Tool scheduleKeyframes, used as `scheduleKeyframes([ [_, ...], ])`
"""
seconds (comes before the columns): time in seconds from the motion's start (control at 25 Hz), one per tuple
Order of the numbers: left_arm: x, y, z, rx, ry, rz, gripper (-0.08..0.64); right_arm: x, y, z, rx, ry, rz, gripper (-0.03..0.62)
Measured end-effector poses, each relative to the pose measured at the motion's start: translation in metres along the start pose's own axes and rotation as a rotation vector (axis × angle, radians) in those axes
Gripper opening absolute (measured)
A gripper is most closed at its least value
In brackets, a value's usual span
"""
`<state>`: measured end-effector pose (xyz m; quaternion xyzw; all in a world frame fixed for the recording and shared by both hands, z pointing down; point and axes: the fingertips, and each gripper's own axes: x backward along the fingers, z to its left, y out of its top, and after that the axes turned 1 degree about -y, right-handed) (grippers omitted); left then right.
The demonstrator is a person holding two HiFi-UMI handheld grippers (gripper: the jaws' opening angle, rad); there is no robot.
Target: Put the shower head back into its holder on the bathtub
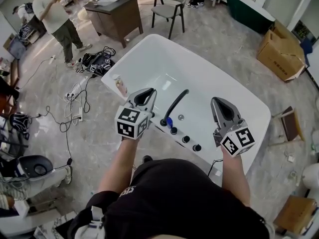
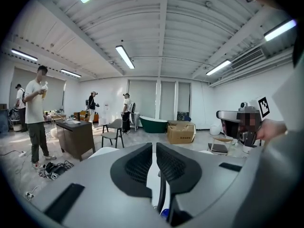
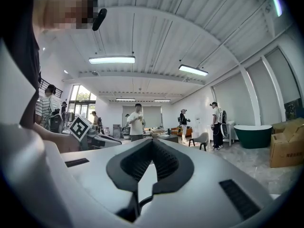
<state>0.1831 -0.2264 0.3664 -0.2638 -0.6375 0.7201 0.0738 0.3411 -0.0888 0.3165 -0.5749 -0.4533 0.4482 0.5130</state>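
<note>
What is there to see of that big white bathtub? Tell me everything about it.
The bathtub is white, glossy and smooth, oblong with rounded corners, perhaps acrylic. It stands freely on the grey marbled floor, slantwise in the head view, and looks dry and empty. Along its near rim sit black fittings: a curved stalk arching over the basin and a row of round knobs. A small bottle stands on its left corner.

The knobs (image 1: 185,139) sit on the near rim of the bathtub (image 1: 164,63), between my left gripper (image 1: 148,92) and my right gripper (image 1: 218,102). A desk (image 1: 112,14) and a chair (image 1: 169,6) stand behind the tub, cables (image 1: 97,62) lie left of it, a box (image 1: 279,54) right.
</note>
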Motion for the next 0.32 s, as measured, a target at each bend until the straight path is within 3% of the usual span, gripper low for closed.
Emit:
scheduleKeyframes([
  [0.32,0.005,-0.002,0.023,-0.007,0.022,-0.016,0.038,-0.015,-0.013,0.015,0.002,0.018,0.015,0.011],
])
